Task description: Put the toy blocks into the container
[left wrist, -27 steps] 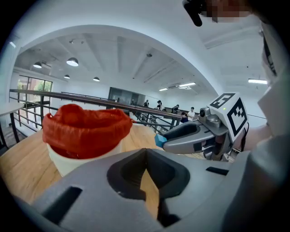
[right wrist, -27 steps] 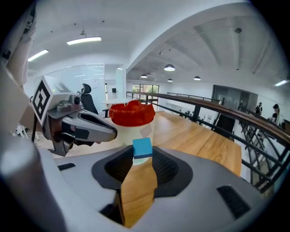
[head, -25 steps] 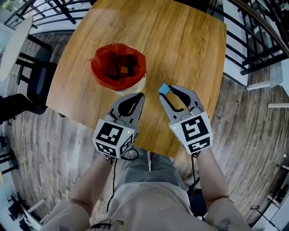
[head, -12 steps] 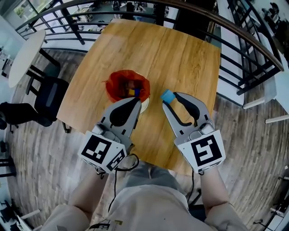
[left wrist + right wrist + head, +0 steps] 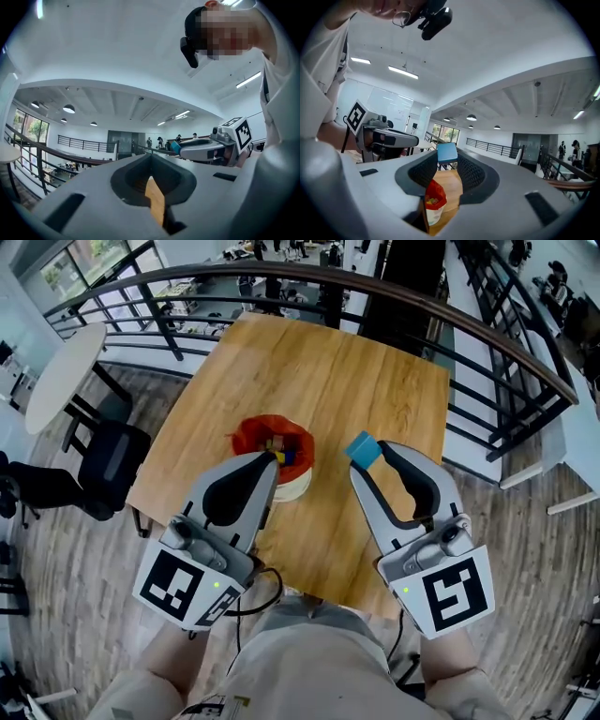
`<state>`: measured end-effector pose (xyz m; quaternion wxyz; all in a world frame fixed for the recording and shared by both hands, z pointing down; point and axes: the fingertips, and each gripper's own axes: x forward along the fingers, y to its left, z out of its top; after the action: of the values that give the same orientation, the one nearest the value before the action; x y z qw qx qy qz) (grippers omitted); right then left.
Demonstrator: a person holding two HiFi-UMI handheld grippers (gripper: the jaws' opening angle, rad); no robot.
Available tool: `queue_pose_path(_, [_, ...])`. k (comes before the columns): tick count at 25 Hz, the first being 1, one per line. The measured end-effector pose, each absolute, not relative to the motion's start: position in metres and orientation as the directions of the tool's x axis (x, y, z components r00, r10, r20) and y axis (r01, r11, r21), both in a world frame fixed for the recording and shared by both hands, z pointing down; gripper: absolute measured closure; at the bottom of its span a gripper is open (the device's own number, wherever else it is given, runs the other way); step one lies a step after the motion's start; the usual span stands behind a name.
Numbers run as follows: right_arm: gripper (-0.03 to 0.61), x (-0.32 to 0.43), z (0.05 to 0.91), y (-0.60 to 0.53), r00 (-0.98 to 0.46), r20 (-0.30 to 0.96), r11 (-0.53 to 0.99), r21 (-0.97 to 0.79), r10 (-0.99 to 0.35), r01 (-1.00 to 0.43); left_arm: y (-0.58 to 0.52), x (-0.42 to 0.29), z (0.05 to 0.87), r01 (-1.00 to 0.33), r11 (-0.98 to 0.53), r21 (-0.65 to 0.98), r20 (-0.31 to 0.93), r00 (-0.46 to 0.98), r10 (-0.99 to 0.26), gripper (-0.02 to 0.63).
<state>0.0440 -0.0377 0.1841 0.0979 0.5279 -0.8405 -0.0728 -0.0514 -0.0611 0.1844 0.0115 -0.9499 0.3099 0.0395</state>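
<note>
A blue toy block [image 5: 362,450] sits between the fingertips of my right gripper [image 5: 366,458], which is shut on it, high above the wooden table [image 5: 328,371]. The right gripper view shows the same block [image 5: 447,152] at the jaw tips, with the container [image 5: 433,206] far below. The container [image 5: 292,486] is a white tub with a red liner and holds several coloured blocks. My left gripper [image 5: 269,460] hovers over its near rim, jaws together and empty. In the left gripper view its tips [image 5: 151,157] meet, and the right gripper [image 5: 201,149] shows beside it.
A dark metal railing [image 5: 375,287] curves round the table's far side. A black chair [image 5: 108,465] and a round white table [image 5: 56,371] stand to the left. Wood-plank floor lies below, and the person's legs are at the bottom edge.
Both grippers have risen well above the table, so table and container look smaller and farther off. The blue block has stayed in the right gripper. The left jaws have stayed together.
</note>
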Motion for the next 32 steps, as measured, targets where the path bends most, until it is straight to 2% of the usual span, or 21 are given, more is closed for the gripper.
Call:
queue_pose_path(12, [0.439, 0.037, 0.128, 0.01, -0.447, -0.068, 0.419, 0.247, -0.892, -0.874, -0.02, -0.069, 0.126, -0.602, -0.792, -0.102, -0.205, 0.791, -0.576, 0.603])
queue_pose_path(32, [0.439, 0.034, 0.154, 0.017, -0.464, -0.057, 0.453, 0.141, -0.884, -0.88, -0.014, -0.075, 0.157, -0.621, -0.782, -0.048, -0.172, 0.777, -0.606, 0.603])
